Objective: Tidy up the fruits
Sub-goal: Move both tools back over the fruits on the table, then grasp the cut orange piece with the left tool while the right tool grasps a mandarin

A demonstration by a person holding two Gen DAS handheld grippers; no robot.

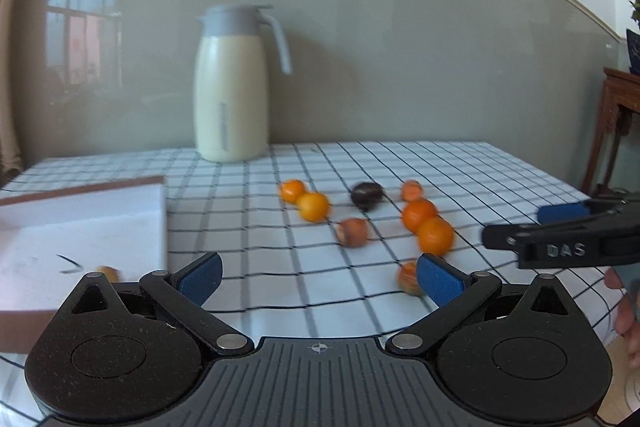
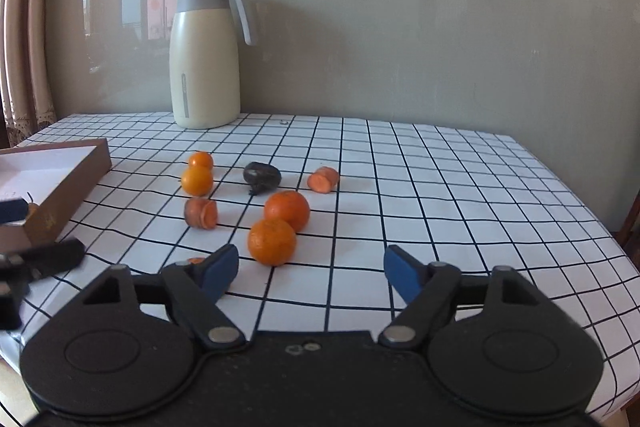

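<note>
Four round, glossy oranges (image 2: 272,241) lie in two touching pairs mid-table on the checked cloth (image 2: 440,187), among carrot pieces (image 2: 323,179). Left gripper (image 1: 318,277) and right gripper (image 2: 311,273) gape, holding nothing.

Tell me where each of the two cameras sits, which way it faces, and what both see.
Left wrist: rides the left gripper, facing across the checked table toward the thermos; its open blue fingers show, plus the right gripper at right.
Right wrist: rides the right gripper, facing the same wall; open fingers show, the left gripper at left.
Shared: thermos, oranges, box.
</note>
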